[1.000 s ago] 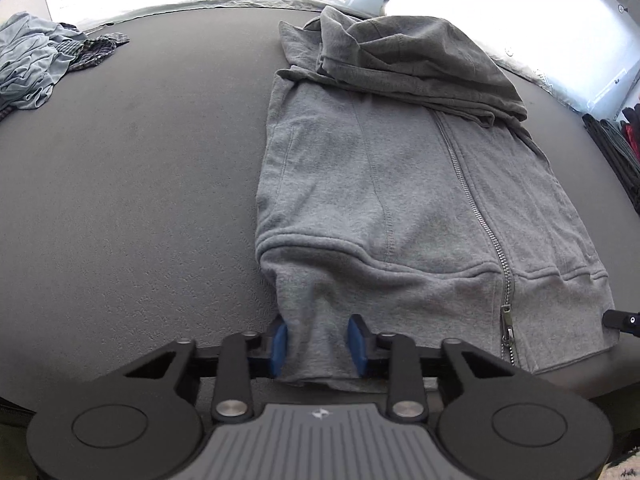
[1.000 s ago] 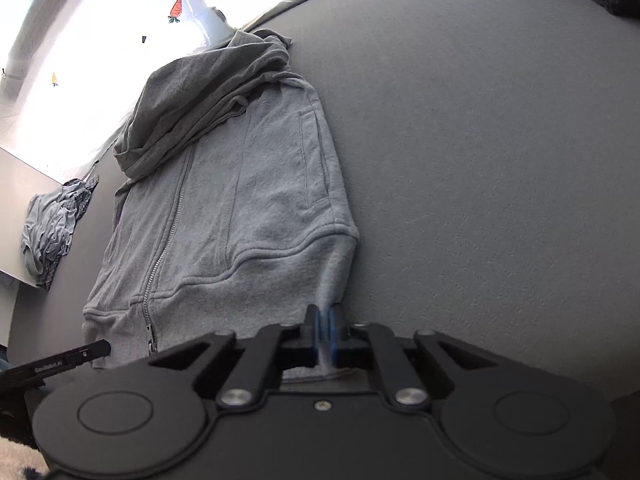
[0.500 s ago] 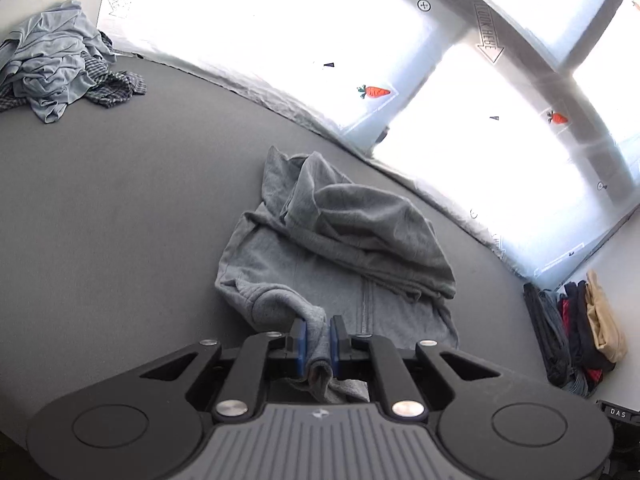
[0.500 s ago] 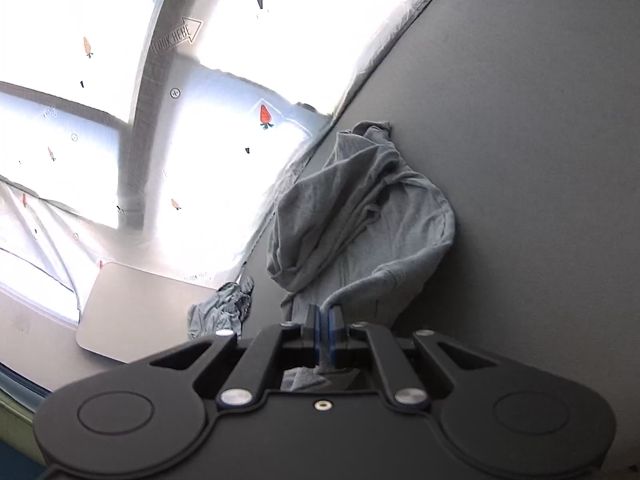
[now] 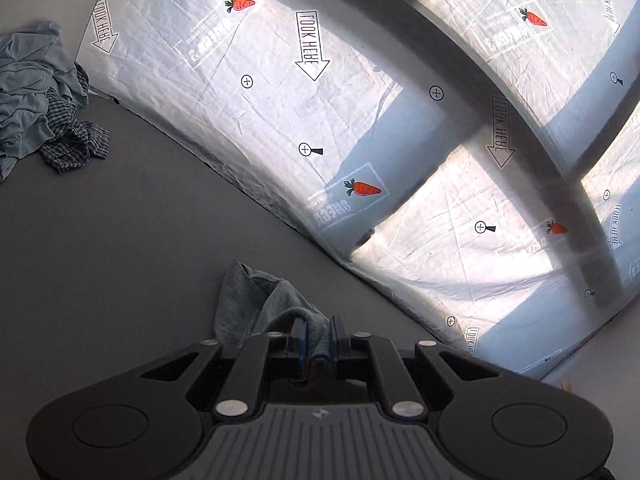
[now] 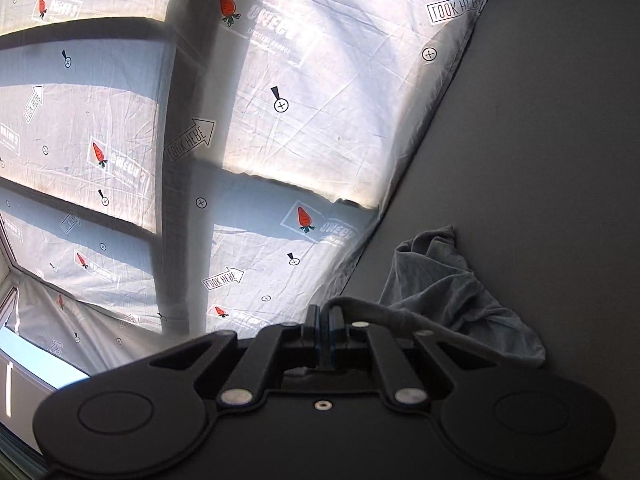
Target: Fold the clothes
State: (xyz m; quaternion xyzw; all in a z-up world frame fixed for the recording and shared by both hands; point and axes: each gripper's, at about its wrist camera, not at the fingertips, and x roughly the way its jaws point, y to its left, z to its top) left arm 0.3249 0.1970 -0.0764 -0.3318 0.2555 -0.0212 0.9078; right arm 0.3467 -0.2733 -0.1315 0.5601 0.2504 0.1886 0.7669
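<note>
I have the grey hoodie (image 5: 256, 308) pinched at its hem in both my left claw (image 5: 316, 338) and right claw (image 6: 325, 322), lifted over the worktop (image 5: 120, 220) mid-fold, with laying down and the clothes pile (image 5: 40, 100) left.

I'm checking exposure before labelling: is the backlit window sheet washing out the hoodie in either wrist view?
Left wrist: printed sheet is bright but readable, grey hoodie dim, weave visible. Right wrist: the hoodie is shadowed with folds clear. Fisheye bends the window bars in both.
</note>
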